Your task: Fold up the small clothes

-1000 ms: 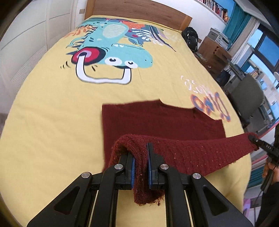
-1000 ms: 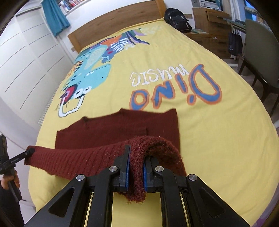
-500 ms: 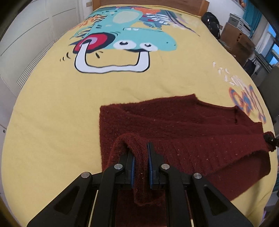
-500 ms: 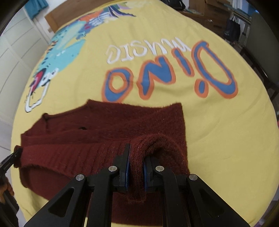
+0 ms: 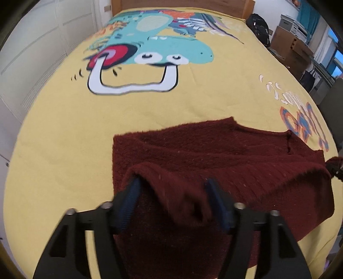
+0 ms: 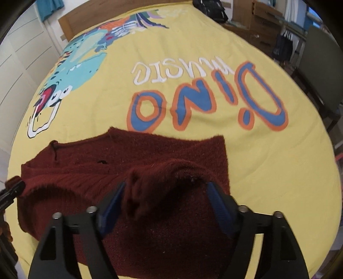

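A dark red knitted garment (image 5: 225, 158) lies on the yellow bedspread (image 5: 64, 139), its near edge folded over the far part. My left gripper (image 5: 175, 199) is open, its blue pads (image 5: 130, 201) spread on either side of the garment's left corner, which slumps between them. In the right wrist view the same garment (image 6: 128, 158) lies across the bed. My right gripper (image 6: 166, 199) is open around the right corner of the folded edge. The left gripper's tip (image 6: 12, 191) shows at the far left there.
The bedspread carries a teal dinosaur print (image 5: 154, 49) and blue-orange "DINO" lettering (image 6: 205, 100). A wooden headboard (image 5: 182, 4) is at the far end. A black backpack (image 5: 259, 30), cardboard boxes (image 5: 291, 45) and a chair (image 6: 321, 64) stand to the right of the bed.
Both grippers lowered the lifted edge forward onto the garment, then opened. The corners have slipped free and sag between the spread jaws.
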A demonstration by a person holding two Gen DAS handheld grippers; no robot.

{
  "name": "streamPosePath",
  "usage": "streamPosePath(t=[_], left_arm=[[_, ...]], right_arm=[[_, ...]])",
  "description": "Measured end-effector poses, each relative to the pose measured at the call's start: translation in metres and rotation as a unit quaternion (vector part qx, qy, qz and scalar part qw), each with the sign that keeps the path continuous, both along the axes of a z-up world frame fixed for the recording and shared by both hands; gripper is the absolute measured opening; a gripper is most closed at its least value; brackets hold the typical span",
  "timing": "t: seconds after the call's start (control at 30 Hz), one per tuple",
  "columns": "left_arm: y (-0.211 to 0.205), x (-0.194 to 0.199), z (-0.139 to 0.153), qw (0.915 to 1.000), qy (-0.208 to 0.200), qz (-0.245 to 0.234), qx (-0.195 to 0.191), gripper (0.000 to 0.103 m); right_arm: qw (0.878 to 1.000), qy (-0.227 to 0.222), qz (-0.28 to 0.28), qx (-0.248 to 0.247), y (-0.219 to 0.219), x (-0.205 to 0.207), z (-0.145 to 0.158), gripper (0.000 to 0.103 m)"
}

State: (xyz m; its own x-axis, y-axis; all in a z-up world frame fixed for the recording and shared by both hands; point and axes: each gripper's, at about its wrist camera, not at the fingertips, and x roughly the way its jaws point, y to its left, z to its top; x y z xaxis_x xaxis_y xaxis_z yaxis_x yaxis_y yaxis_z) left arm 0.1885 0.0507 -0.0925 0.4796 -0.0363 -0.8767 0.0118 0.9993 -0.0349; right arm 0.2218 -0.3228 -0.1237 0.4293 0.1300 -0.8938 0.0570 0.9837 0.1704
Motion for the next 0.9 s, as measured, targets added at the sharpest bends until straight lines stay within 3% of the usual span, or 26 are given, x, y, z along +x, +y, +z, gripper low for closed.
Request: streamPosePath(t=[0.07, 0.17, 0.23, 0.3, 0.47, 0.63, 0.8, 0.9], left_arm=[[-0.006, -0.004, 0.010, 0.9999, -0.014, -0.010, -0.001, 0.072], [-0.015, -0.007, 0.018, 0.9995, -0.016, -0.023, -0.012, 0.092], [-0.023, -0.012, 0.024, 0.9990, -0.026, -0.033, -0.013, 0.094], [-0.031, -0.017, 0.025, 0.9984, -0.031, -0.043, -0.018, 0.102], [-0.059, -0.035, 0.016, 0.9950, -0.050, -0.083, -0.025, 0.102], [-0.071, -0.045, -0.006, 0.9946, -0.042, -0.091, -0.029, 0.102], [-0.067, -0.050, -0.042, 0.9959, -0.004, -0.089, -0.010, 0.102], [-0.052, -0.055, -0.055, 0.9971, -0.003, -0.077, 0.001, 0.102]], right_arm=[[1.000, -0.011, 0.007, 0.002, 0.003, -0.003, 0.008, 0.081], [0.999, -0.034, 0.021, -0.002, 0.015, -0.011, 0.021, 0.084], [0.998, -0.050, 0.031, 0.000, 0.026, -0.017, 0.028, 0.088], [0.997, -0.065, 0.047, -0.003, 0.041, -0.026, 0.032, 0.102], [0.992, -0.094, 0.084, -0.029, 0.081, -0.050, 0.024, 0.103], [0.990, -0.088, 0.100, -0.042, 0.107, -0.069, -0.004, 0.103], [0.991, -0.058, 0.100, -0.063, 0.109, -0.079, -0.044, 0.103], [0.993, -0.061, 0.087, -0.058, 0.094, -0.084, -0.057, 0.103]])
